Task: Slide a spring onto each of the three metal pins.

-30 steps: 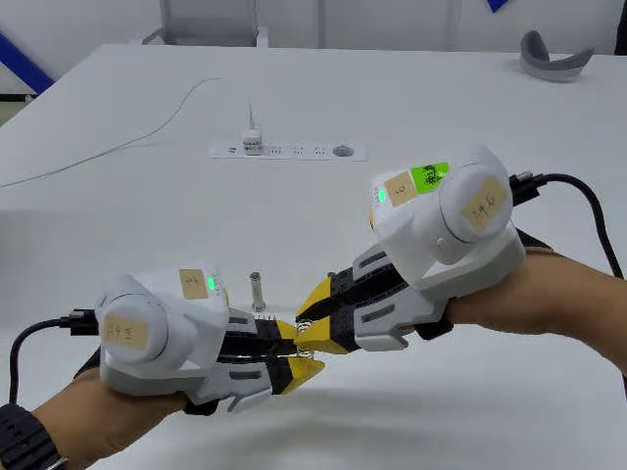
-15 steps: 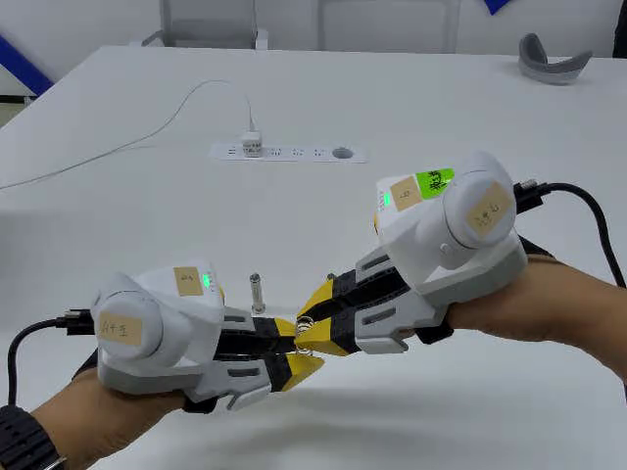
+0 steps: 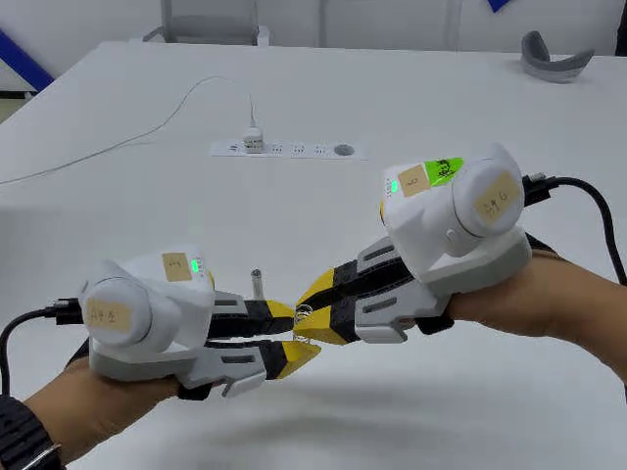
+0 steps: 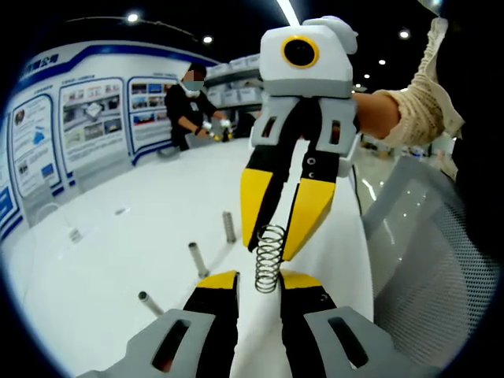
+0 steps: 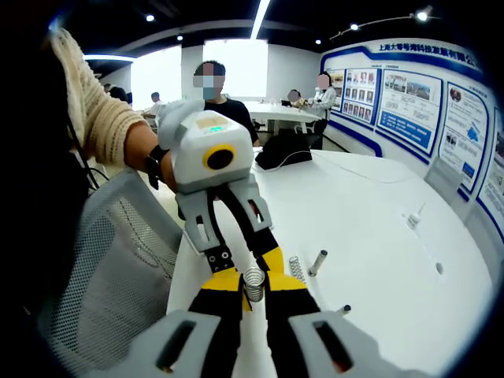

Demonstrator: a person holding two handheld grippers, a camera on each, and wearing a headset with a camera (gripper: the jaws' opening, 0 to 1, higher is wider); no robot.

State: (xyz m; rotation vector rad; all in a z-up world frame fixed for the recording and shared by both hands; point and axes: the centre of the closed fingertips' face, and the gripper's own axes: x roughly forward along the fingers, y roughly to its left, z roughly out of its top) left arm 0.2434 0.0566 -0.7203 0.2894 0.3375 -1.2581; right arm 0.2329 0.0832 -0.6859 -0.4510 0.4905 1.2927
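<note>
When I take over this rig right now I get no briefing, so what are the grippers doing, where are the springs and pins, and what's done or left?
Right gripper: shut on a spring, held off the table.
Left gripper: open, jaws either side of that spring's other end.
Pins on the table, all bare: far pin, middle pin, near pin.
Spare spring lies on the table beside one pin.
Done: none fitted. Left: all three pins.
</note>
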